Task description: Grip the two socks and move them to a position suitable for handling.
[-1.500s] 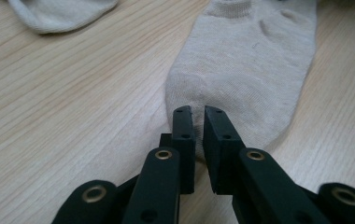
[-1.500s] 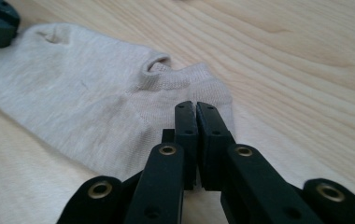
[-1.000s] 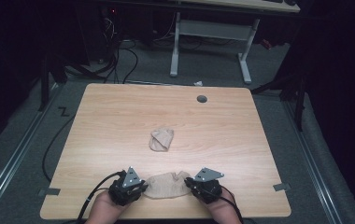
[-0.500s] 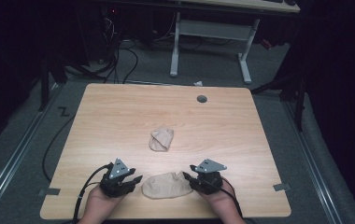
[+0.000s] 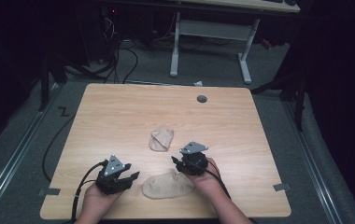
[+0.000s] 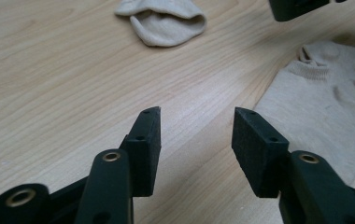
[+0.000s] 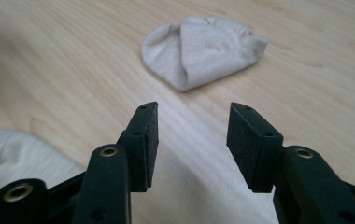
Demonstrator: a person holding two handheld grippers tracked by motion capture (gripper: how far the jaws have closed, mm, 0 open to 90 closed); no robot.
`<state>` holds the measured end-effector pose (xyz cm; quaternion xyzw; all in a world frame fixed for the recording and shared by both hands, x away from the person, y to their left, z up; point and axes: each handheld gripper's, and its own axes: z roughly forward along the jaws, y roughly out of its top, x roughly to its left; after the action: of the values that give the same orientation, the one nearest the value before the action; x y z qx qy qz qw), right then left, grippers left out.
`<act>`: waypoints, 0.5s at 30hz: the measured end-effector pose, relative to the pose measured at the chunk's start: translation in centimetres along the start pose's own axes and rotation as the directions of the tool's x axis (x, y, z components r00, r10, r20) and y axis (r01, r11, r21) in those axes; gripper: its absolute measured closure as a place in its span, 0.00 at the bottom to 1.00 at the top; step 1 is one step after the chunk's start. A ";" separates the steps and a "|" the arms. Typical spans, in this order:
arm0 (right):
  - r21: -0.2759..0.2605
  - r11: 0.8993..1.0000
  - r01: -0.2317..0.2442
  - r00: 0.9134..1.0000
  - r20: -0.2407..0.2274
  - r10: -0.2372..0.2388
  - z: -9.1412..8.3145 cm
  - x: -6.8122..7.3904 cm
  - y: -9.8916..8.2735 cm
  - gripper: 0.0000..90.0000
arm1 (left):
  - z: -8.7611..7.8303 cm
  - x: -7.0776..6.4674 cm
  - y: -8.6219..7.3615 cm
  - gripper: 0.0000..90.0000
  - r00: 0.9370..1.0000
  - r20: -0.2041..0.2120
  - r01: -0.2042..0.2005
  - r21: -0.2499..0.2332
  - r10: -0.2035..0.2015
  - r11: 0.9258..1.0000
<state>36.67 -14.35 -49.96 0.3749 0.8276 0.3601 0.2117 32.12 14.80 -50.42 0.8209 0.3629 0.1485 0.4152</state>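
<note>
We have the left hand-held gripper (image 5: pixel 128 178) at the near edge of the light wooden tabletop (image 5: pixel 119 116), jaws spread apart, holding nothing. Just beside it lies the flat beige ankle sock (image 5: pixel 167 185), spread out, cuff end toward our right hand-held gripper (image 5: pixel 179 162), which hovers by that cuff, jaws likewise released and empty. In the left gripper view the flat sock (image 6: pixel 325 98) sits right of the jaws, not between them. Farther out, mid-tabletop, lies the folded beige sock (image 5: pixel 160 138), well apart from the flat one; the right gripper view looks straight at it (image 7: pixel 203 49). Beyond it, a grey round cable port (image 5: pixel 202 99) near the far edge. Our judgement: the step is fetching the folded sock. To do it well, come in low, straddle a thick folded edge, close fully before lifting, avoid dragging the flat sock.
</note>
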 end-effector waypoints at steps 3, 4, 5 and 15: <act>0.010 1.000 -0.013 1.000 -0.022 0.013 0.8 -0.5 0.9 0.62 | -0.1 0.2 0.0 0.56 1.000 -0.004 0.017 -0.007 -0.017 1.000; 0.011 1.000 -0.008 1.000 -0.023 0.008 1.4 -0.6 1.4 0.64 | -0.1 0.4 0.0 0.56 0.999 0.002 0.035 -0.011 -0.035 0.999; 0.011 1.000 -0.008 1.000 -0.023 0.008 1.4 -0.6 1.4 0.64 | -0.1 0.4 0.0 0.56 0.999 0.002 0.035 -0.011 -0.035 0.999; 0.018 0.999 -0.038 0.998 -0.041 0.039 4.9 -1.0 4.2 0.63 | 0.1 0.2 -0.1 0.53 1.000 -0.008 0.010 -0.004 -0.010 1.000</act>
<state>42.32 -11.06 -49.89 0.3852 0.8275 0.3646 0.1842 32.30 14.93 -50.54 0.8176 0.3683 0.1507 0.4160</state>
